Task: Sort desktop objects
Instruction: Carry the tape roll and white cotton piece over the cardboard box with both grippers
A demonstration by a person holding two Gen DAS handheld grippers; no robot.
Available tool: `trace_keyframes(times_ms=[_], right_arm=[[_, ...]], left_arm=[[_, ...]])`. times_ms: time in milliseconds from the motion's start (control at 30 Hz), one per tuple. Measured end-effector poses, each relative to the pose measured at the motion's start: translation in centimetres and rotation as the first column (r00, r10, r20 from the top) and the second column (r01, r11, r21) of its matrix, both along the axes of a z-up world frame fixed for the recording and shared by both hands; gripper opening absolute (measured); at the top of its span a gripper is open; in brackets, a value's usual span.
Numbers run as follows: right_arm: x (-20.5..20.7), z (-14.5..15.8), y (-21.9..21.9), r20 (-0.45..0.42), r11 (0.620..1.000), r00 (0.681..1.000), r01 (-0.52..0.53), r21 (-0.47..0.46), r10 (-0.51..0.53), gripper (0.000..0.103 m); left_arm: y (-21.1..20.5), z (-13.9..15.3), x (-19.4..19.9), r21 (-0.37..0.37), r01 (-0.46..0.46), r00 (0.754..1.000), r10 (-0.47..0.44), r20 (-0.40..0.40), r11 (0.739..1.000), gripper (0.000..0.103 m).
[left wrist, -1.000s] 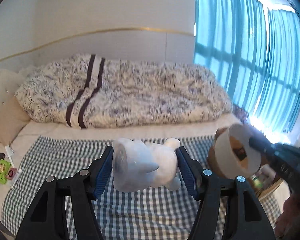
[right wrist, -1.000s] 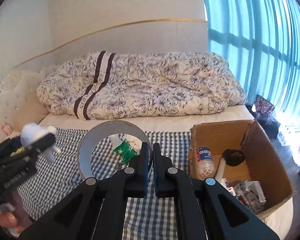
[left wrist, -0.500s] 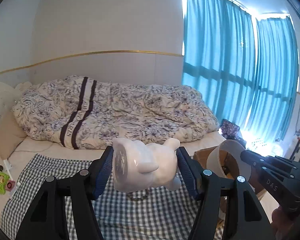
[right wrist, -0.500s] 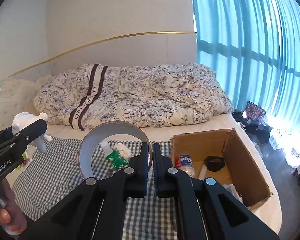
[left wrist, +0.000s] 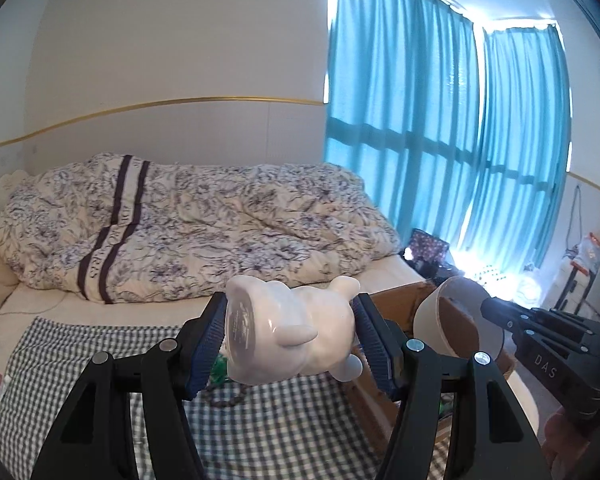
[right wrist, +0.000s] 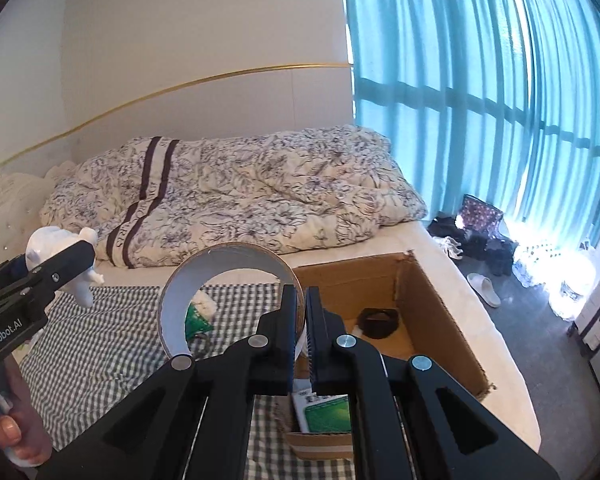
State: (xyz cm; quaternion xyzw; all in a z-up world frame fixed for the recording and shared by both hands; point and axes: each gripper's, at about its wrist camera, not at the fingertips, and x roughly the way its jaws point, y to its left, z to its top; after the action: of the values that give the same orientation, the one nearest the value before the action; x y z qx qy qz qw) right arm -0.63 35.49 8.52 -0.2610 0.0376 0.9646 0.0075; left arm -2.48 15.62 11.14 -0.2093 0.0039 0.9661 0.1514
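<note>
Daylight glares through curtains [left wrist: 440, 128]; edges bend, perhaps softly blurred.

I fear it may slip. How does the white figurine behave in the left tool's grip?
The figurine looks glossy and hard, so probably slippery and breakable. The left tool clamps its rounded sides, so it may twist.

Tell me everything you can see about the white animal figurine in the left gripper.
The white animal figurine looks like glossy ceramic or plastic, with small stubby ears and limbs. It lies tipped sideways, its flat round base facing the camera, clamped between the blue pads of the left gripper, held in the air above the checked cloth. Only the pads touch it.
</note>
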Motion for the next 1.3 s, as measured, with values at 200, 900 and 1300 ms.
trace_keyframes(times_ms=[200, 900, 1300], right_arm=[[0.4, -0.2, 2.4, 0.013, 0.999, 0.999, 0.036, 0.011, -0.037, 0.005], [-0.7, -3.2, 9.3, 0.091, 0.99, 0.986, 0.139, -0.012, -0.137, 0.006], [-3.6, -6.9, 11.1, 0.189, 0.99, 0.973, 0.138, -0.023, -0.131, 0.007]], left_arm=[[2.7, 0.3, 0.0, 0.003, 0.051, 0.999, -0.051, -0.001, 0.999, 0.065], [9.7, -2.2, -2.3, -0.024, 0.161, 0.986, -0.159, 0.059, 0.987, 0.065], [13.0, -5.5, -5.4, -0.047, 0.202, 0.972, -0.195, 0.13, 0.978, 0.065]])
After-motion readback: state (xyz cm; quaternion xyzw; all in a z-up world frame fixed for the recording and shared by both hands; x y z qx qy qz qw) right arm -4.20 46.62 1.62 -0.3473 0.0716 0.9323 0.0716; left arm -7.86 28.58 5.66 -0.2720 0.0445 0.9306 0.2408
